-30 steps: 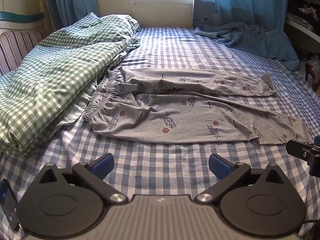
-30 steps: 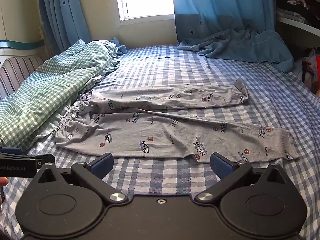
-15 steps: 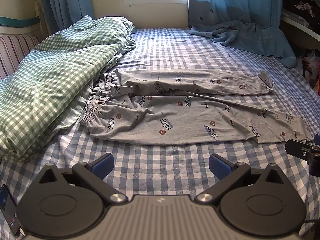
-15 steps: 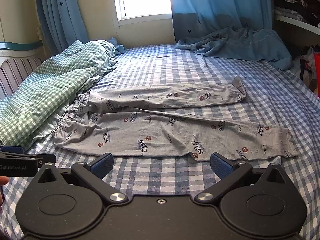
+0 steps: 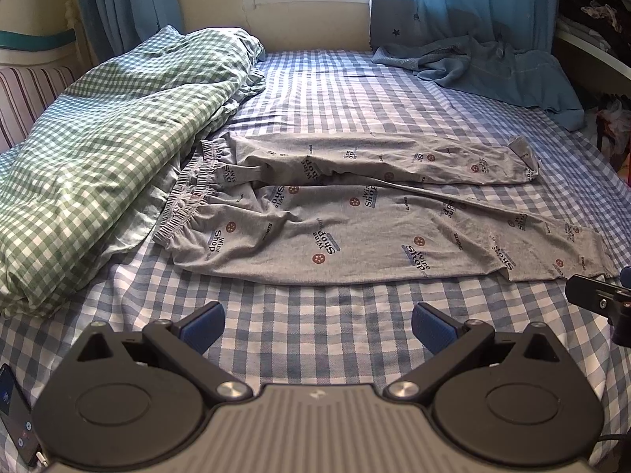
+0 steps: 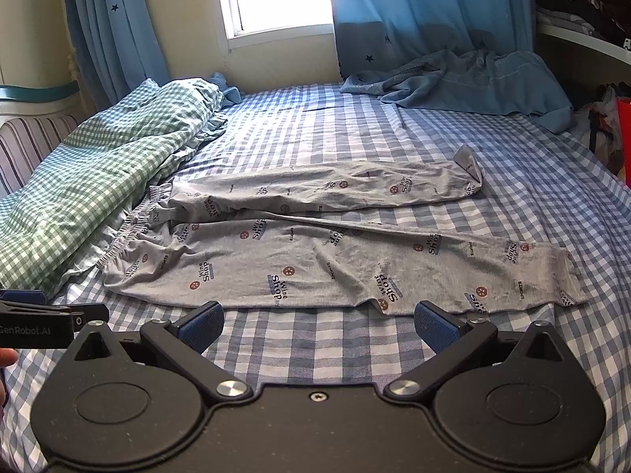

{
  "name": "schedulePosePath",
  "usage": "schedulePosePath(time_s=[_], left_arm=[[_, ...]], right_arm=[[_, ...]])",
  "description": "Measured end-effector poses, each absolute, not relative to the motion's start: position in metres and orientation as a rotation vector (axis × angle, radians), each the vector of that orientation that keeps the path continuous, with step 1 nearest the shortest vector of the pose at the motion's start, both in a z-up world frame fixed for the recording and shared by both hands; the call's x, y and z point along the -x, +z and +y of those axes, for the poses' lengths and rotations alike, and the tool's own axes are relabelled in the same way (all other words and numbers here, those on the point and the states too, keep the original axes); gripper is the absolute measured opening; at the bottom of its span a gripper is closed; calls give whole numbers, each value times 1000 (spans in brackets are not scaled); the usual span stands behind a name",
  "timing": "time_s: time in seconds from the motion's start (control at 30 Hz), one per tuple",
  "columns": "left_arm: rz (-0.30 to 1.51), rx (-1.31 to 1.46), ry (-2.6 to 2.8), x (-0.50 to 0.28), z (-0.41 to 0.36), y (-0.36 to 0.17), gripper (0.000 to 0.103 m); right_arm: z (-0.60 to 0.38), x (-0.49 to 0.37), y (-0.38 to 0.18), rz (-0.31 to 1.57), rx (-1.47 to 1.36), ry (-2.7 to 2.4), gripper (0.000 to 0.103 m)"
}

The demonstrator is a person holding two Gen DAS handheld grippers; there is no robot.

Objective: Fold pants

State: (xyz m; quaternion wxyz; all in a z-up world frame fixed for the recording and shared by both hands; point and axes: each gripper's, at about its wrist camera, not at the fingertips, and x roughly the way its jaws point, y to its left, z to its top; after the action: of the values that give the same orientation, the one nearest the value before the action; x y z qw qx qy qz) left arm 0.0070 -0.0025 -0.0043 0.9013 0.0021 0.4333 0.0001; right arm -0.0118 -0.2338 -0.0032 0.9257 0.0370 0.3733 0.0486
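Both tools, L (image 5: pixel 317 325) & R (image 6: pixel 317 325), agape; pants (image 6: pixel 315 260) just ahead, flat.

I had a clear strip of bare checked bed sheet (image 5: pixel 315 315) between my left tongs (image 5: pixel 317 321) and the near edge of the pants (image 5: pixel 355 236); both sets of tongs were spread wide with nothing between the fingers. My right tongs (image 6: pixel 317 321) sat just short of the near leg's hem edge, with open sheet below them. On the left, the heaped green checked duvet (image 5: pixel 98 149) pressed against the waistband and blocked any approach from that side. Beyond the far leg, the sheet lay open up to the crumpled blue cloth (image 6: pixel 473 82) by the curtain. A phone (image 5: pixel 15 414) lay at my left tongs' near-left corner.
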Motion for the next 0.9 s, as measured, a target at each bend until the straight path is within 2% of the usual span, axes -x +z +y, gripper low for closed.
schedulePosePath(time_s=[0.9], left_arm=[[948, -3, -66, -30, -4, -22, 103]], right_arm=[[-235, 8, -17, 828, -104, 22, 103]])
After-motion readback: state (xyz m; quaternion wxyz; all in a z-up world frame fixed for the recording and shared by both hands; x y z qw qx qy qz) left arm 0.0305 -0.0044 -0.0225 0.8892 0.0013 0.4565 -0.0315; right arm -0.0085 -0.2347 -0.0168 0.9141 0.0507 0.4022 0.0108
